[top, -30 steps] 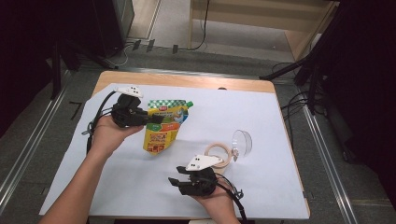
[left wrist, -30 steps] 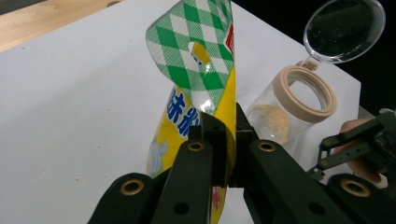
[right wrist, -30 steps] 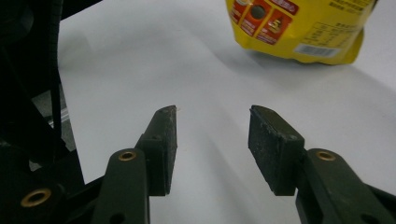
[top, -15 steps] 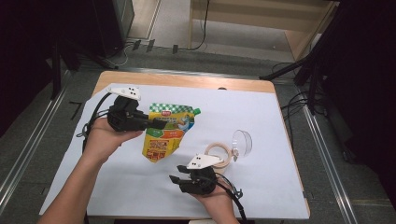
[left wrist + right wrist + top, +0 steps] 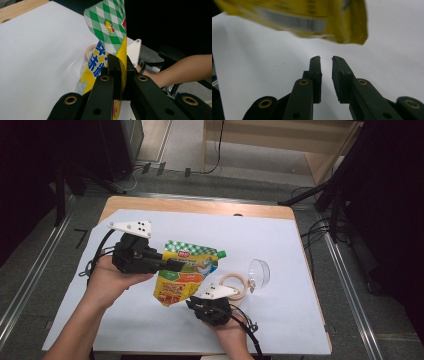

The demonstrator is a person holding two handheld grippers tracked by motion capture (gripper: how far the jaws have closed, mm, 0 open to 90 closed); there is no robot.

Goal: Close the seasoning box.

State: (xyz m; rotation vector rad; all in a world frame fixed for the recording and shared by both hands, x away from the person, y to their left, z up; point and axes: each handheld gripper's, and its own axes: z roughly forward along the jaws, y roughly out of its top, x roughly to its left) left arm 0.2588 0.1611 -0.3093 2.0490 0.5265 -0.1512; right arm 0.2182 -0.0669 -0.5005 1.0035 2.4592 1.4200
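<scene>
I work over a wooden table (image 5: 200,206) covered by one white sheet (image 5: 280,235), with grey floor, cables and dark stands around it. Nearest me, two forearms come in from the bottom edge of the high view, one gripper in each hand. My right gripper (image 5: 192,304) sits low near the front of the sheet, and in the right gripper view its two black jaws stand a narrow gap apart with nothing between them, the white sheet under them and the bottom edge of the pouch (image 5: 312,20) hanging blurred just above and beyond their tips. A little farther in, my left gripper (image 5: 181,265) holds the one pouch (image 5: 187,275), yellow with a green-and-white checked top; the left gripper view shows both jaws pressed onto the pouch (image 5: 110,42) edge-on, pinching it so that the checked top rises above them. The pouch is over the middle of the sheet, between the two grippers, and I cannot tell if its lower corner touches the paper. To the right of it lies one roll of tape (image 5: 234,286), and just beside that one clear round lid (image 5: 260,272), standing tilted on its edge. Beyond these the sheet runs bare to the table's far wooden strip.
</scene>
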